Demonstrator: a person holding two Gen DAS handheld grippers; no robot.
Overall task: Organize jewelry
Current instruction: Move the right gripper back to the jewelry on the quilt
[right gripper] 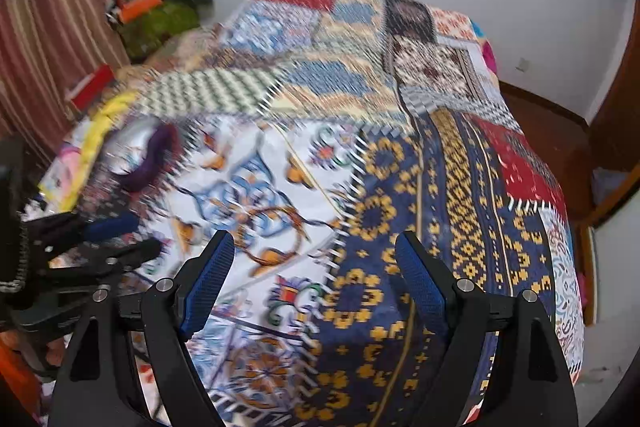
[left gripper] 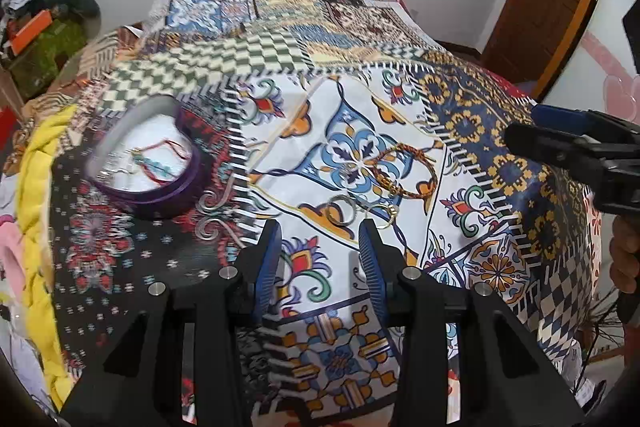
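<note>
Purple plastic forms the wall of a heart-shaped jewelry box (left gripper: pixel 176 197) that sits open on the patchwork-printed bedspread (left gripper: pixel 500 147), left of the loose pieces. Red cord and pale beaded items already lie on its white lining, so it seems to be the collecting place. Still out on the cloth are a braided brown-and-gold cord bracelet (left gripper: pixel 404 171), a plain silver ring (left gripper: pixel 338 214) just in front of it, and a thin gold ring (left gripper: pixel 387 215) beside that. The left gripper (left gripper: pixel 320 247) hangs low with its blue-padded jaws apart and empty, lined up on the silver ring, probably the next pick. The right gripper (right gripper: pixel 316 267) also stands spread and holds nothing, off to the right over the navy-and-yellow patch, likely kept clear of the other's reach.
</note>
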